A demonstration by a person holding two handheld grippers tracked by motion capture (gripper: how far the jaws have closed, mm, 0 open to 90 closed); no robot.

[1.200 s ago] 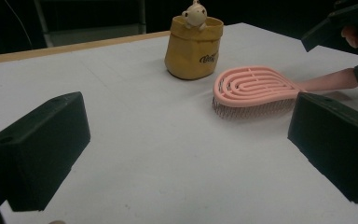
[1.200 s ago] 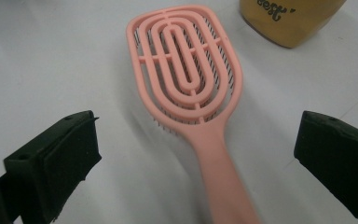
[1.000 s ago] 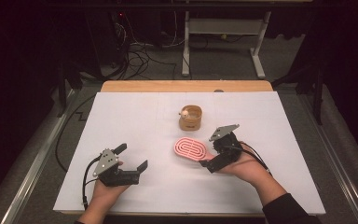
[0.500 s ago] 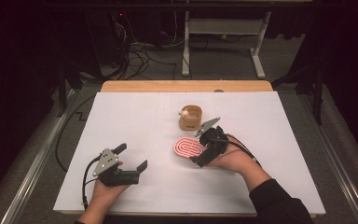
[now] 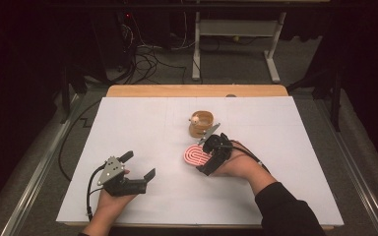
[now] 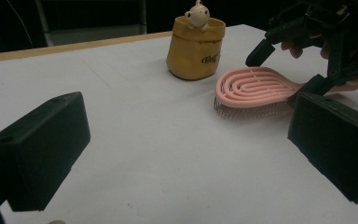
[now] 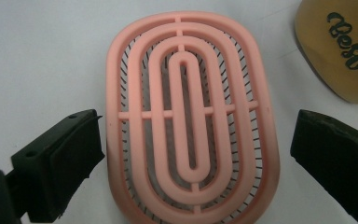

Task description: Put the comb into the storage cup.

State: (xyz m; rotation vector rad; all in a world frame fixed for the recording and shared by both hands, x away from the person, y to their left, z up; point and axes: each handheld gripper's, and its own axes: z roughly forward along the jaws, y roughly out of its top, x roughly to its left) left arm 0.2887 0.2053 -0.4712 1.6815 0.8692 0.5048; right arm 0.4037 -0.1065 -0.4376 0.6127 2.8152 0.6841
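Your right gripper (image 5: 210, 155) straddles the pink hairbrush (image 5: 195, 156) with jaws spread (bristles down, beside the tan pouch (image 5: 201, 124)); your left gripper (image 5: 139, 167) rests unclenched, well apart

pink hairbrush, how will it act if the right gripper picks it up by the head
The pink hairbrush looks like stiff moulded plastic, so it probably won't flex. Its open slotted back suggests it is light. Lying bristles down, it seems unlikely to roll, though smooth edges might slip.

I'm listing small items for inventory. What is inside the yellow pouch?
A small cream figurine pokes its head out of the yellow pouch. Its body and anything else inside are hidden by the pouch wall.
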